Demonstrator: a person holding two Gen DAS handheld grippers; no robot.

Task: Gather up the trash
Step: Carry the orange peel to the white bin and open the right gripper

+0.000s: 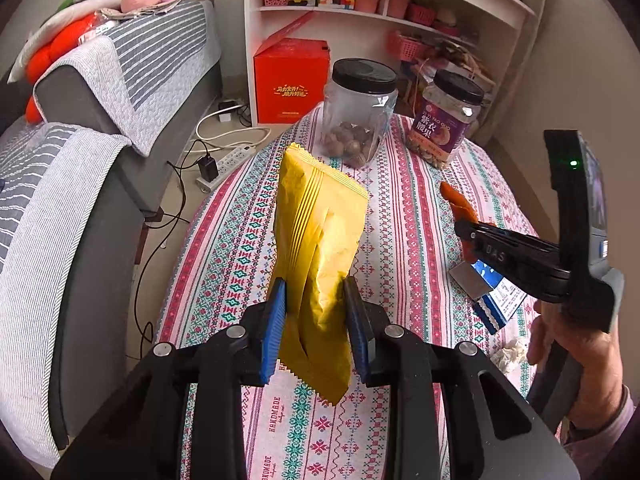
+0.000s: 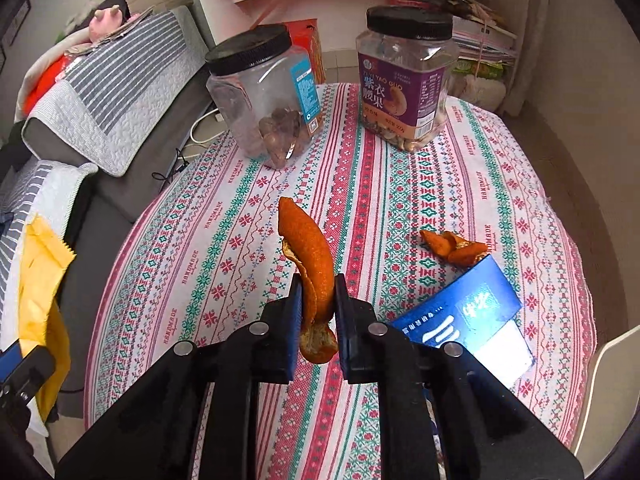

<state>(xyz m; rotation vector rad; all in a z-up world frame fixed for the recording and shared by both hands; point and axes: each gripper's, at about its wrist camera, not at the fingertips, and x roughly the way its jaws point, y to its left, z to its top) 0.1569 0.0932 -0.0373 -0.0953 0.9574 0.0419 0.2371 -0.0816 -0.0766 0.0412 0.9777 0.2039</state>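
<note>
My left gripper (image 1: 315, 292) is shut on a yellow snack wrapper (image 1: 320, 240), which stands up between the blue pads above the patterned tablecloth (image 1: 400, 208). The same yellow wrapper (image 2: 40, 280) shows at the left edge of the right wrist view. My right gripper (image 2: 318, 286) is shut on a long strip of orange peel (image 2: 310, 256), lifted off the cloth. In the left wrist view the right gripper (image 1: 460, 224) sits at the right, with the orange peel (image 1: 456, 200) sticking out of it. A second orange peel (image 2: 454, 246) lies on the cloth beside a blue box (image 2: 472, 316).
Two black-lidded jars stand at the table's far side: a clear one with nuts (image 2: 264, 100) and a purple-labelled one (image 2: 404, 76). A grey sofa (image 1: 100, 128) lies left, a white shelf (image 1: 380, 12) with a red box (image 1: 290, 80) behind. A small white crumpled scrap (image 1: 510, 354) lies near a hand (image 1: 576, 344).
</note>
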